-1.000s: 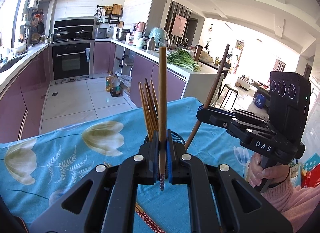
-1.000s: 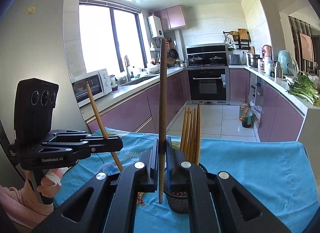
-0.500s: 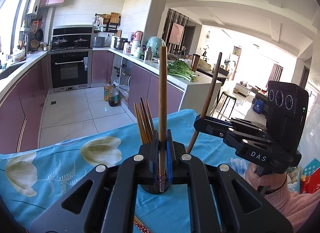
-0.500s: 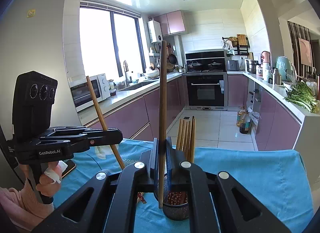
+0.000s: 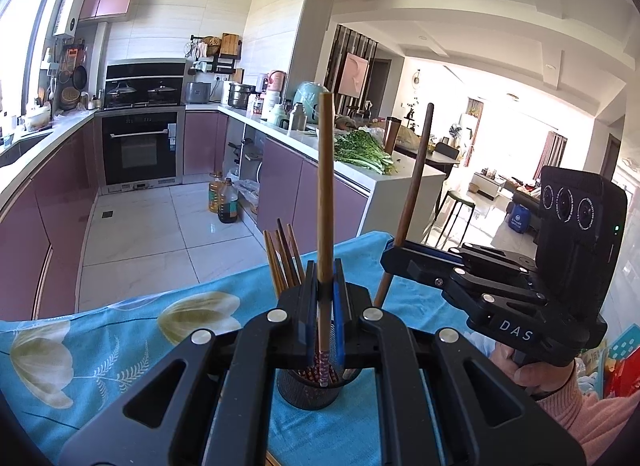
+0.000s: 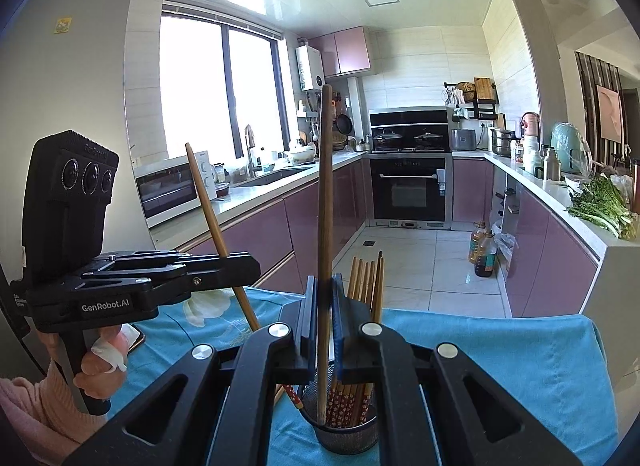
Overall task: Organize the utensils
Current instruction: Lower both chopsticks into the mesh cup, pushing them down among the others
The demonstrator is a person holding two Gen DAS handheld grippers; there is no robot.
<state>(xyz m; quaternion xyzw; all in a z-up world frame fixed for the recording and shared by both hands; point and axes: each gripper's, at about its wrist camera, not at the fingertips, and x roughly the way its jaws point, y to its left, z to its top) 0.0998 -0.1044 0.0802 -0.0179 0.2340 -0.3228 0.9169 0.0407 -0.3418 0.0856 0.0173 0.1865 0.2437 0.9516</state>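
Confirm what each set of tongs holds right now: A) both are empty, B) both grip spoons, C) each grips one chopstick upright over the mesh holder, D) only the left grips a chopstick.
C: the left tongs clamp a chopstick and the right tongs clamp another chopstick, both upright with their lower ends at the holder.

We see each tool built of matte black struts with silver round screws and blue pads: the left tool is lettered "GenRobot.AI", the right tool "DAS". Both wrists wear pink knit sleeves, and a white bandage wraps one finger of the left hand.
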